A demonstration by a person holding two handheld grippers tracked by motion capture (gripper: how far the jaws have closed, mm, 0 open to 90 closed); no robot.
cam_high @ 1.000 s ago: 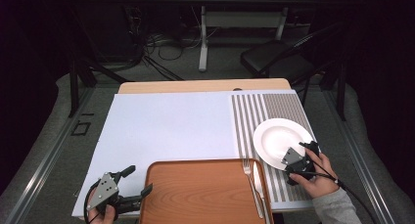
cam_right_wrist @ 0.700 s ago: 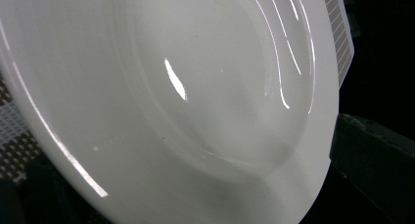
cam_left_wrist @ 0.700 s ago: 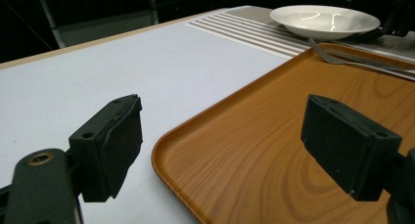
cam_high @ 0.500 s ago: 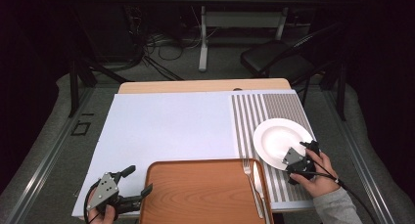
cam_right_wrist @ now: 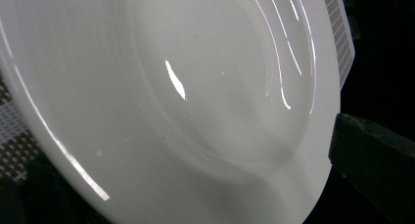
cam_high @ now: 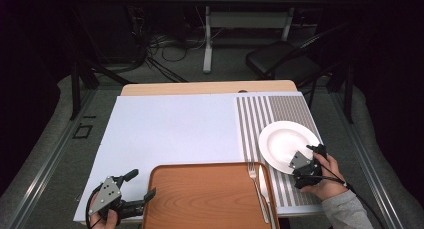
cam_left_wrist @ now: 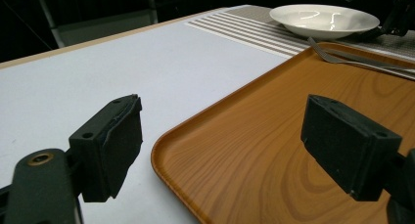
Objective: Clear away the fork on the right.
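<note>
This looks like a lab or test room set up for recording, not a home. The table (cam_high: 165, 134) stands alone in a dark space, framed by black metal rails (cam_high: 75, 89) at its sides, on a grey floor covering. Loose cables (cam_high: 160, 44) lie tangled on the floor behind it, beside the white leg of another table (cam_high: 207, 39) and a black chair (cam_high: 285, 64). The tabletop is dressed like a dining place, with a plain white sheet, a striped placemat (cam_high: 272, 114), a white plate (cam_high: 285, 141) and a wooden tray (cam_high: 205, 196) holding cutlery (cam_high: 257, 189)
</note>
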